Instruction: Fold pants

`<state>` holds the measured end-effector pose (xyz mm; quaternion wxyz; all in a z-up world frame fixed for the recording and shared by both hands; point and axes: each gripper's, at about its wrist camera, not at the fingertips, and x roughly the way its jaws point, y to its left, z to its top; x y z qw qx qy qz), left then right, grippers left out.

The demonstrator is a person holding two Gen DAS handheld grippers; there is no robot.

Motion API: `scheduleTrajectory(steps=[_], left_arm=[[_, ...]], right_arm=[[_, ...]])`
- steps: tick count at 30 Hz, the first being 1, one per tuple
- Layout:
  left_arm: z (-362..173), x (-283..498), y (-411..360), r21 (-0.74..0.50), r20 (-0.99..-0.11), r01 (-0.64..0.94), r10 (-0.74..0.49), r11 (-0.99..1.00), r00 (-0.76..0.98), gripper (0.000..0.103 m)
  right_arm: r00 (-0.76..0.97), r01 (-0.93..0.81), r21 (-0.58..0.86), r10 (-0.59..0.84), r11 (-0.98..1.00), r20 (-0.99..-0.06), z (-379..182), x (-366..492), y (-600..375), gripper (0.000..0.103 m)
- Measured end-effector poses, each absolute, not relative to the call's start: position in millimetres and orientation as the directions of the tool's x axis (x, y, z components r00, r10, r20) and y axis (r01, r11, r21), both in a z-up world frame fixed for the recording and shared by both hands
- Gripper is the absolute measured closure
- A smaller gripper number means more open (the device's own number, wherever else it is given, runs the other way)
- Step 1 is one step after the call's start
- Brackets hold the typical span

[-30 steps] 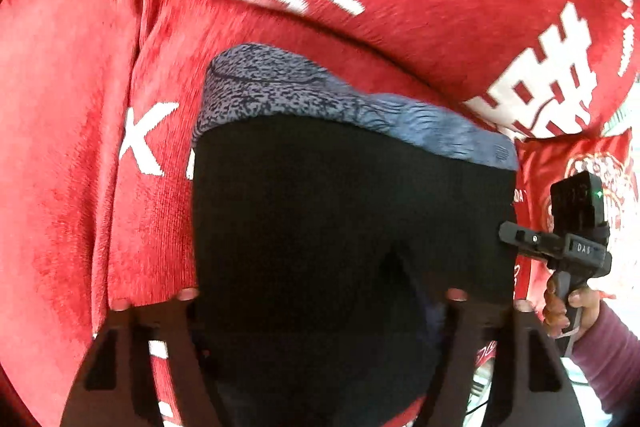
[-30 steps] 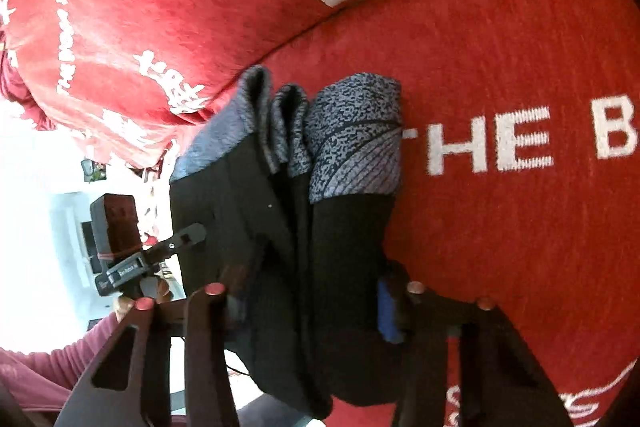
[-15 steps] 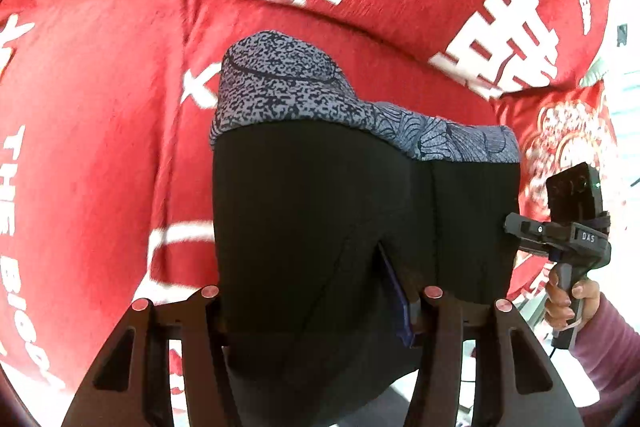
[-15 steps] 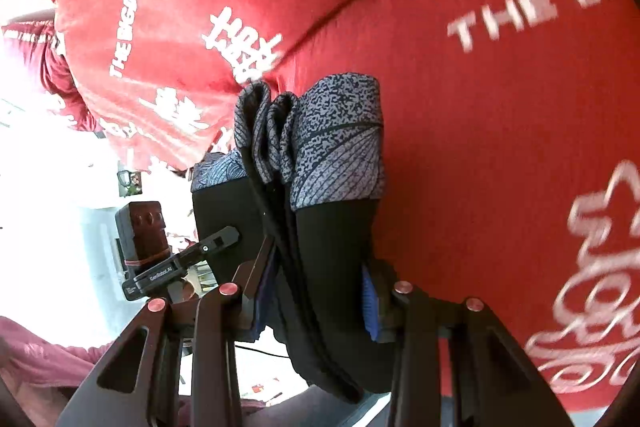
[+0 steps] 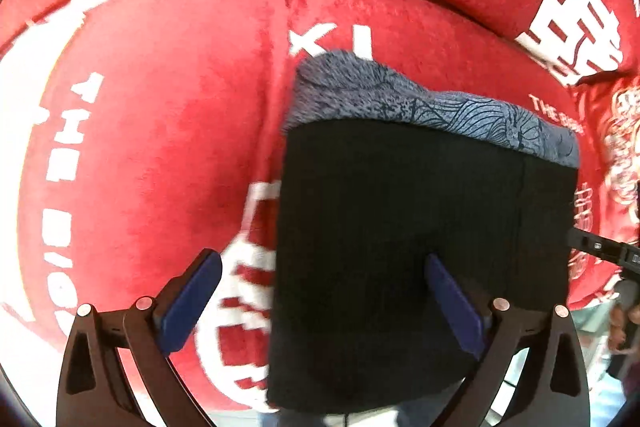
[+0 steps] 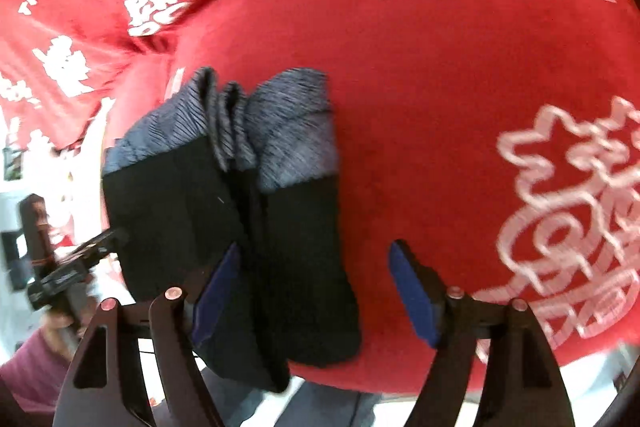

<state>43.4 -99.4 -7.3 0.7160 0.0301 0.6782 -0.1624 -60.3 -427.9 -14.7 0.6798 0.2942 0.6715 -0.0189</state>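
Note:
The folded black pants (image 5: pixel 420 227) with a grey patterned waistband (image 5: pixel 420 103) lie on the red cushion. In the left wrist view my left gripper (image 5: pixel 324 299) is open, its jaws spread wide; the pants' near edge lies between them and over the right blue pad. In the right wrist view the pants (image 6: pixel 248 227) show as a stack of folds with the waistband (image 6: pixel 256 123) at the far end. My right gripper (image 6: pixel 316 287) is open, its blue pads apart on either side of the stack's near right part.
The red plush cover (image 5: pixel 160 107) with white lettering spans the sofa seat and backrest (image 6: pixel 440 107). The other hand-held gripper shows at the right edge of the left wrist view (image 5: pixel 604 255) and at the left of the right wrist view (image 6: pixel 68 267). The seat's front edge is near.
Both grippers opened and let go of the pants, which now rest on the cushion. Both grippers have drawn back a little.

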Motion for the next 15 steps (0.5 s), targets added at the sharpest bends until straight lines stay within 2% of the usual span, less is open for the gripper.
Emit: scheduleTrajectory(steps=[3,9,15], left_arm=[[13.6,34.8,-93.1,-0.152,-0.983,0.305,-0.175,0.94,0.047,0.001],[57.2,6.7,-105.8,-0.043,-0.991,0.424,-0.092,0.904,0.096,0.001],[98.0,-14.0,-105.6,-0.02,-0.988,0.487,-0.092,0.873,0.124,0.001]], right_arm=[[0.073,0.432,0.291,0.288,0.854,-0.955,4.2,-76.4,-425.1,0.024],[0.079,0.433,0.226,0.213,0.873,-0.974,46.5,-97.3,-391.9,0.019],[0.141,0.428,0.17,0.12,0.888,-0.983,97.7,-108.7,-349.5,0.008]])
